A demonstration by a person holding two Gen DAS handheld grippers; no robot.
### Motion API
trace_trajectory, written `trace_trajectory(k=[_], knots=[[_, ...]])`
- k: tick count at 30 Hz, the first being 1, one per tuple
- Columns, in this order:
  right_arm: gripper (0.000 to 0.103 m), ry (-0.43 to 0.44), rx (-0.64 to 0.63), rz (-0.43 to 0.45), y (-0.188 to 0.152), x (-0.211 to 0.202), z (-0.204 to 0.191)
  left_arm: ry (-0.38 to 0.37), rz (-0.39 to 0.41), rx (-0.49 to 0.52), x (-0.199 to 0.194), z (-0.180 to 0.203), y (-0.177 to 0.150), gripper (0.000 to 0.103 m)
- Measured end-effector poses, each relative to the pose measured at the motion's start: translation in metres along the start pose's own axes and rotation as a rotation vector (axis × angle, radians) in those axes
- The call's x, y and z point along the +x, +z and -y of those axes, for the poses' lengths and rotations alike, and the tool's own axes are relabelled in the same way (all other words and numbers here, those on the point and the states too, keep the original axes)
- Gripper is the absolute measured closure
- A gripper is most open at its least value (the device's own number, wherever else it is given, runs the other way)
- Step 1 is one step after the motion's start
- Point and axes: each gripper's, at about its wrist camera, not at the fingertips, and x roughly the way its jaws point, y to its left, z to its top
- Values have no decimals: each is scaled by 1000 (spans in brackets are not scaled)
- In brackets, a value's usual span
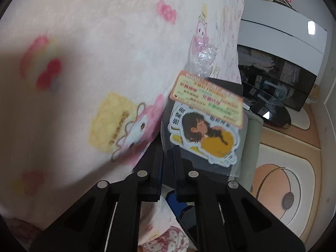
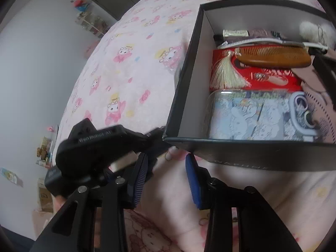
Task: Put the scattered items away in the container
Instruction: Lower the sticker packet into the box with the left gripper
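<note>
Your left gripper [image 1: 168, 157] is clamped on a clear-wrapped packet [image 1: 204, 126]: cartoon girl sticker and an orange label card on its face, dark backing. Jaws sit nearly together on its bottom edge, packet standing up ahead of the fingers, beside the pink cartoon-print bedsheet [image 1: 94, 52]. Behind it you see a TV [image 1: 279, 82] and a patterned rug [image 1: 289, 178].

Your right gripper [image 2: 168, 168] has its blue-padded jaws parted, nothing between them, only sheet below. It hangs just short of the near wall of the black box [image 2: 189, 73] on the bed. Box already holds a wooden comb [image 2: 275, 57] with cream tassel, a red packet [image 2: 262, 77], a blue-print tin [image 2: 247, 115] and smaller bits at the back, too blurred to name. The left tool's body shows at the box's near-left corner.
</note>
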Motion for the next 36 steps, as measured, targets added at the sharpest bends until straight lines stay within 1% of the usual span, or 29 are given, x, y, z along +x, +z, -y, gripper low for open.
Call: trace_trajectory(k=[1, 2, 3, 4, 5, 6, 8, 9, 10, 11, 13, 14, 15, 16, 17, 18, 19, 20, 22, 23, 25, 26, 27, 29, 31, 32, 33, 36], knots=[[69, -10, 2, 2, -2, 1, 0, -12, -10, -19, 0, -4, 0, 97], [69, -21, 7, 2, -4, 2, 0, -24, -21, -48, -1, -8, 0, 86], [69, -29, 16, -3, -5, 3, 1, -29, -29, -78, -3, -13, 0, 68], [69, -32, 27, -10, -7, 3, 2, -21, -25, -94, -6, -15, 0, 62], [69, -37, 30, -14, -8, 1, 2, -3, -10, -84, -10, -14, 1, 61], [69, -44, 21, -10, -9, -5, 1, 28, 17, -45, -16, -8, 1, 61], [69, -69, -37, 31, -7, -24, -7, 84, 87, 34, -28, 6, 1, 61], [69, -82, -62, 62, -3, -35, -11, 90, 107, 55, -31, 13, 4, 59], [70, -88, -78, 80, 3, -44, -15, 90, 110, 65, -30, 17, 7, 58], [70, -77, -88, 77, 11, -50, -18, 91, 106, 72, -29, 22, 10, 58], [69, -38, -116, 36, 26, -52, -25, 97, 99, 90, -24, 31, 19, 56], [69, -58, -152, 54, 32, -54, -31, 107, 86, 106, -19, 36, 25, 50], [69, -124, -188, 86, 38, -57, -39, 111, 67, 113, -14, 38, 28, 46], [69, -177, -209, 96, 42, -58, -46, 104, 52, 114, -10, 40, 32, 46], [69, -177, -222, 99, 45, -62, -49, 85, 28, 113, -5, 39, 35, 46], [67, -154, -234, 103, 48, -64, -53, 74, 15, 108, 0, 38, 37, 45], [59, -142, -245, 102, 53, -64, -55, 71, 9, 98, 4, 34, 37, 45], [55, -155, -253, 92, 57, -59, -54, 80, 3, 78, 9, 29, 38, 44], [54, -218, -262, 21, 70, -35, -47, 88, -6, 49, 14, 20, 40, 44], [54, -229, -254, -11, 72, -25, -44, 89, -2, 37, 15, 19, 41, 44], [54, -221, -239, -60, 75, -7, -34, 91, 1, 33, 14, 20, 44, 40], [54, -219, -243, -73, 76, -1, -32, 92, 4, 33, 16, 22, 46, 34], [54, -226, -252, -81, 77, 6, -31, 99, 0, 31, 21, 25, 49, 30], [57, -243, -259, -99, 79, 18, -29, 116, -25, 46, 34, 30, 53, 30], [72, -277, -266, -98, 79, 23, -26, 97, -60, 82, 43, 37, 55, 32], [76, -300, -275, -93, 78, 24, -25, 70, -82, 98, 45, 39, 54, 38], [82, -305, -276, -88, 79, 23, -23, 45, -104, 109, 45, 39, 53, 39], [83, -269, -257, -73, 79, 15, -18, 9, -139, 139, 43, 41, 49, 44]])
